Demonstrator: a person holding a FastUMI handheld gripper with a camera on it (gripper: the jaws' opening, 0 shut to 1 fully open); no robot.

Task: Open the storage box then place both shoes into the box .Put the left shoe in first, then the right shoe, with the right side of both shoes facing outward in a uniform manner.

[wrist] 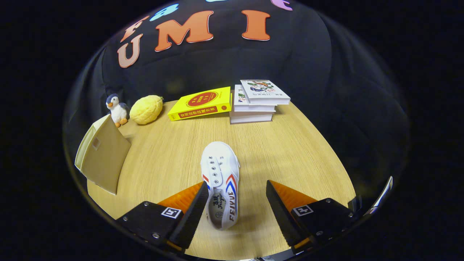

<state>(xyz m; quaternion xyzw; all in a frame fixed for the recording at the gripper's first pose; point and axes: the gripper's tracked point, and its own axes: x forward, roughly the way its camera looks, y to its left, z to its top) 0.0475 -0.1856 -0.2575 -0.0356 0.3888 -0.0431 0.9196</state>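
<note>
Between your tool [237,203] fingers: white canvas shoe [221,181] on worktop [163,156], heel toward you, toe pointing away, long axis running along fingers. Tool wide open, gripping nothing; left finger close beside shoe. Storage box [103,154] well off left, flap up.

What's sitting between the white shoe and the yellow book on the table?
Nothing: in the gripper view, only bare table lies between the white shoe and the yellow book. The gripper is open, fingers flanking the shoe's heel.
</note>
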